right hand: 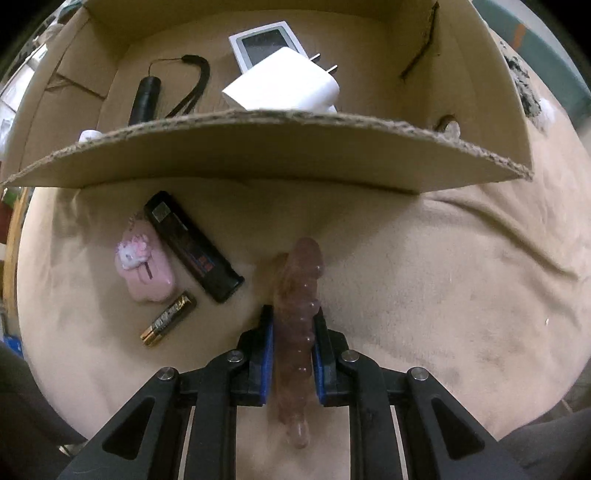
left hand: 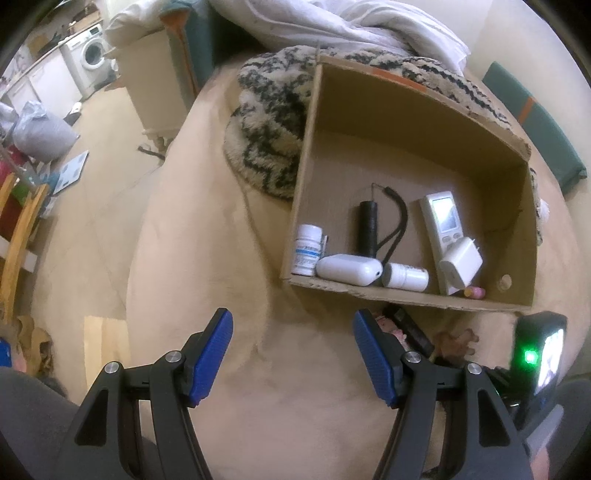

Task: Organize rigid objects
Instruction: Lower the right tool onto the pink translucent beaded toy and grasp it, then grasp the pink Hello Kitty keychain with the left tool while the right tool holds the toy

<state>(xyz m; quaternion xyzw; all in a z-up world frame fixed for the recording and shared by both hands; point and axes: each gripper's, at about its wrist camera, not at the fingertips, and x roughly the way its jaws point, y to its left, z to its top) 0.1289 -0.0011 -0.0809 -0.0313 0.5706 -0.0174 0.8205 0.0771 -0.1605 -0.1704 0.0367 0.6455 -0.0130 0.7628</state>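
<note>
A cardboard box (left hand: 491, 184) sits on the beige blanket and holds a pill bottle (left hand: 306, 250), a white case (left hand: 349, 269), a black flashlight (left hand: 368, 229), a remote (left hand: 441, 218) and a white charger (left hand: 460, 266). My left gripper (left hand: 291, 356) is open and empty, in front of the box. My right gripper (right hand: 293, 334) is shut on a translucent pink hair clip (right hand: 301, 288), just before the box's near wall (right hand: 258, 155). A pink case (right hand: 146, 264), a black lighter (right hand: 194, 245) and a battery (right hand: 168, 319) lie to its left.
A patterned fluffy cushion (left hand: 266, 125) and white bedding (left hand: 332, 26) lie behind the box. The floor, a washing machine (left hand: 90, 55) and a wooden chair (left hand: 18, 229) are at the left. The right gripper's camera unit (left hand: 539, 354) shows at the right edge.
</note>
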